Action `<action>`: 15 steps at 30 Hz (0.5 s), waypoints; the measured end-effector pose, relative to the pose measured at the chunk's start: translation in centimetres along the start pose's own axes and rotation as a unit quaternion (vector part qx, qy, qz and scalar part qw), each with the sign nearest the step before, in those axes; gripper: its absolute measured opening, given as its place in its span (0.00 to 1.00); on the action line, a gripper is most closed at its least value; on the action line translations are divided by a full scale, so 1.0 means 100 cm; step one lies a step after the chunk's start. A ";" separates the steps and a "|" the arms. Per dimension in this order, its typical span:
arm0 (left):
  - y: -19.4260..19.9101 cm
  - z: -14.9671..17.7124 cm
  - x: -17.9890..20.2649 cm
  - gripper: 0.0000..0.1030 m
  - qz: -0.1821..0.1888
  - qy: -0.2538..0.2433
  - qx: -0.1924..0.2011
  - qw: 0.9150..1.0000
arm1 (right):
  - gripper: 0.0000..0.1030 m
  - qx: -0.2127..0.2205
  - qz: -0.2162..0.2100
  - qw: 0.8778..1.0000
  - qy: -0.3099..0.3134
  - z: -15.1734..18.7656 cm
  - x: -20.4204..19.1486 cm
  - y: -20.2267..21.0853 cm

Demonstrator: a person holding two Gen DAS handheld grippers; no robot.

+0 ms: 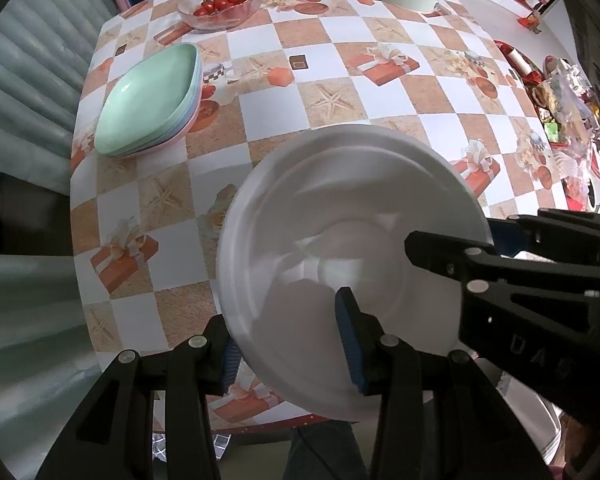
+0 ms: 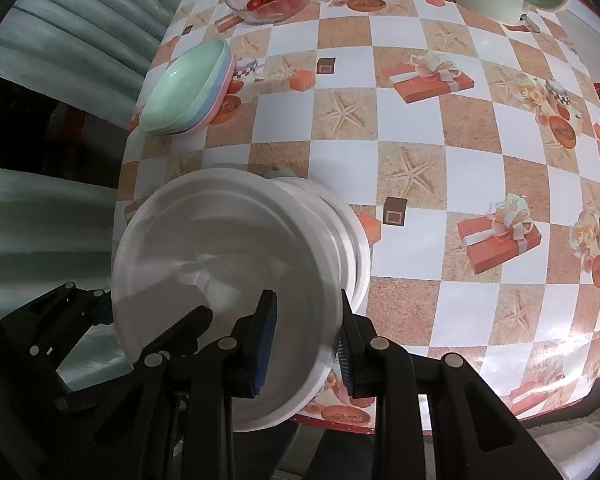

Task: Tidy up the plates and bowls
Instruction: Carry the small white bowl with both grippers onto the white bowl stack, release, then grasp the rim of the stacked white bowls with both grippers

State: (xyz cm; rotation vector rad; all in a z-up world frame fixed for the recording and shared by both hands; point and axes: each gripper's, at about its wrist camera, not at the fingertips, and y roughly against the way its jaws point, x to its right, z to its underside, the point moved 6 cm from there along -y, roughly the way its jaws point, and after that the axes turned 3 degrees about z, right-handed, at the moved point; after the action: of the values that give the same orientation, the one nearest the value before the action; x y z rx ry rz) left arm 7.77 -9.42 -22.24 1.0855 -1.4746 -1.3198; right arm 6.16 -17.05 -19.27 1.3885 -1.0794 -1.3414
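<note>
Left claw (image 1: pixel 292 344) and right claw (image 2: pixel 306 340) both clamped on rim of white bowl (image 1: pixel 340 216) above desk (image 1: pixel 340 92); pastel plates (image 1: pixel 152 100) well apart.

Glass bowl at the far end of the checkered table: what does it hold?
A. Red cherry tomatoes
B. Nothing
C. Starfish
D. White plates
A: the clear glass bowl holds a small heap of red cherry tomatoes, seen from the right wrist too, beyond the stack of pastel square bowls.
</note>
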 end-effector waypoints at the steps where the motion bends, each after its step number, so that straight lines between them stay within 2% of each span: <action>1: -0.001 -0.001 -0.001 0.44 -0.002 0.000 0.001 1.000 | 0.30 -0.001 0.000 1.000 0.000 0.000 0.000 -0.001; 6: -0.004 -0.004 -0.001 0.46 0.000 -0.001 0.006 1.000 | 0.30 -0.003 0.002 1.000 -0.002 -0.004 0.002 -0.008; 8: -0.003 -0.005 -0.001 0.55 0.002 -0.001 0.017 1.000 | 0.30 -0.004 -0.004 1.000 0.001 -0.005 0.001 -0.009; 10: -0.004 -0.007 0.001 0.69 -0.001 -0.006 0.020 1.000 | 0.30 -0.007 -0.006 1.000 0.004 -0.005 0.000 -0.011; 12: -0.004 -0.008 0.001 0.76 -0.012 -0.009 0.023 1.000 | 0.30 -0.008 -0.003 1.000 0.005 -0.005 0.000 -0.012; 13: -0.004 -0.008 0.001 0.76 -0.014 -0.010 0.024 1.000 | 0.30 -0.008 -0.001 1.000 0.003 -0.005 0.001 -0.012; 14: -0.003 -0.008 0.000 0.76 -0.014 -0.009 0.025 1.000 | 0.33 -0.006 0.001 1.000 0.001 -0.005 0.002 -0.011; 15: -0.003 -0.008 -0.001 0.77 -0.012 -0.007 0.026 1.000 | 0.56 -0.005 0.001 1.000 0.000 -0.006 0.003 -0.010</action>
State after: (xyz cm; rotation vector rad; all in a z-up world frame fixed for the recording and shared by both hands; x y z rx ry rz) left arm 8.56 -9.50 -22.47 1.1319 -1.5181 -1.3156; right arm 6.79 -17.12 -20.32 1.3801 -1.0736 -1.3425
